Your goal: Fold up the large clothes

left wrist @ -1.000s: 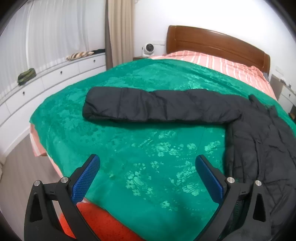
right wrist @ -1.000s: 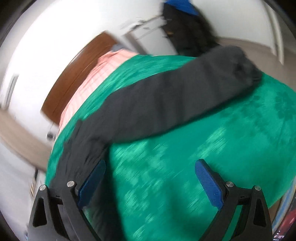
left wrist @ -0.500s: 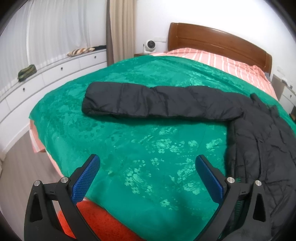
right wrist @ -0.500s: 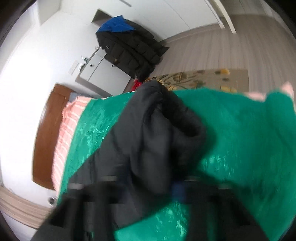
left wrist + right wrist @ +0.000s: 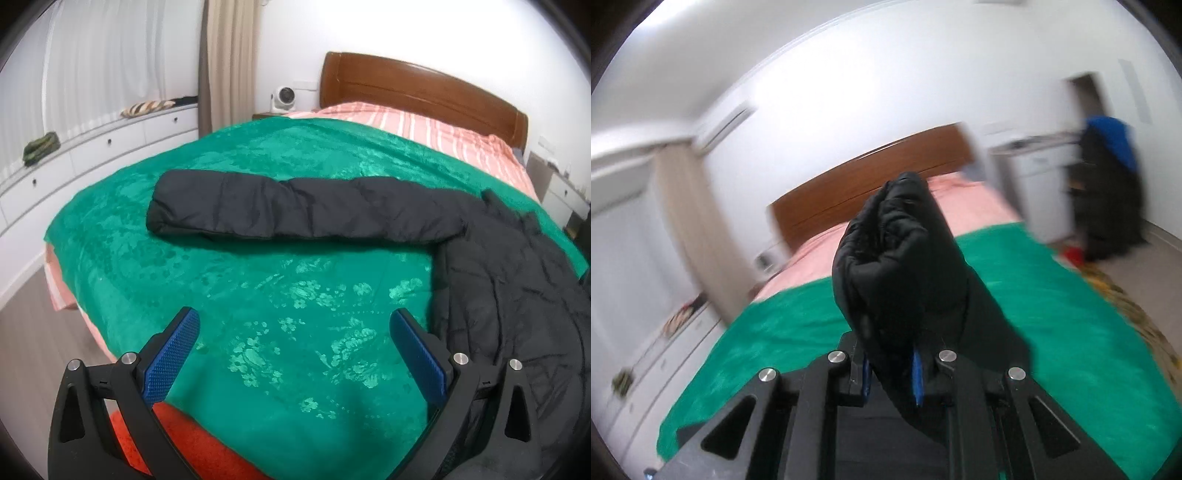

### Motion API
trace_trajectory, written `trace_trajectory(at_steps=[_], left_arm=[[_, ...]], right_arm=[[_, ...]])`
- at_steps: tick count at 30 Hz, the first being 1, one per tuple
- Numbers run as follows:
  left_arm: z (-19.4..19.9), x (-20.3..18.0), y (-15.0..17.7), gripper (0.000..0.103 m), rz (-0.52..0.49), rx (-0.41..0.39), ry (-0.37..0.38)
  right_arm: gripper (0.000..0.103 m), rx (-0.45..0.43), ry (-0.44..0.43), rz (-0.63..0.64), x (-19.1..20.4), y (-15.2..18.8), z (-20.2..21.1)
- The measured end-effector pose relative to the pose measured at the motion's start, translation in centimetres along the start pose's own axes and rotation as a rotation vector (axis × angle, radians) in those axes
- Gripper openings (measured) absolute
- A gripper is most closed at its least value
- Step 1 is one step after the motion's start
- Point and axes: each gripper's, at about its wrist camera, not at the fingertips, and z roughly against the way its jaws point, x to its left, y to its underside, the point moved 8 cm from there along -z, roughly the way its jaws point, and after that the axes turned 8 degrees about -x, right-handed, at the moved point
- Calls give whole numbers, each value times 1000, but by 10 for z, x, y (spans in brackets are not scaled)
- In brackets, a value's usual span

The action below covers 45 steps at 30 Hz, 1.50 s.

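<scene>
Green bedspread (image 5: 280,306) carries the black puffer jacket (image 5: 509,280), its sleeve (image 5: 303,206) stretched leftward; the left gripper (image 5: 295,347) hovers near it, fingers wide, empty. The right gripper (image 5: 891,365) pinches the other sleeve (image 5: 897,254); slick padding could slip free.

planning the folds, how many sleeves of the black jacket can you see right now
2. One sleeve lies stretched flat across the green bedspread, untouched. The other sleeve is bunched and lifted, clamped in the right gripper.
</scene>
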Motion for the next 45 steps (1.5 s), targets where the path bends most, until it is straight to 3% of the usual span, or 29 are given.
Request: trace_trajectory(at_steps=[3, 5, 7, 8, 12, 16, 20, 24, 30, 35, 40, 45], left_arm=[[1, 6, -1, 103, 36, -2, 9], [1, 10, -1, 103, 56, 0, 9], [2, 14, -1, 103, 74, 2, 13], [2, 15, 0, 103, 80, 2, 13], [3, 20, 0, 103, 105, 0, 16], [-4, 21, 3, 103, 125, 26, 13], [-5, 15, 4, 103, 111, 25, 18], [-5, 8, 6, 103, 81, 27, 16], [-8, 3, 8, 103, 54, 31, -5], [-10, -3, 11, 103, 31, 41, -17], [-8, -4, 14, 103, 0, 38, -32], [-15, -3, 18, 103, 4, 64, -41]], right_arm=[[17, 58, -69, 42, 64, 37, -55], [21, 93, -68, 62, 96, 71, -92], [55, 178, -60, 59, 116, 120, -131], [78, 225, -58, 41, 121, 144, -142], [78, 376, -92, -53, 131, 227, -162], [78, 436, -186, -47, 129, 270, -112], [80, 418, -229, 66, 120, 288, -38], [83, 314, -166, 225, 98, 295, 39], [85, 158, -56, 318, 91, 309, 144], [87, 127, -89, 408, 108, 312, 166], [87, 98, -98, 381, 103, 318, 157], [87, 130, -117, 437, 108, 338, 154]])
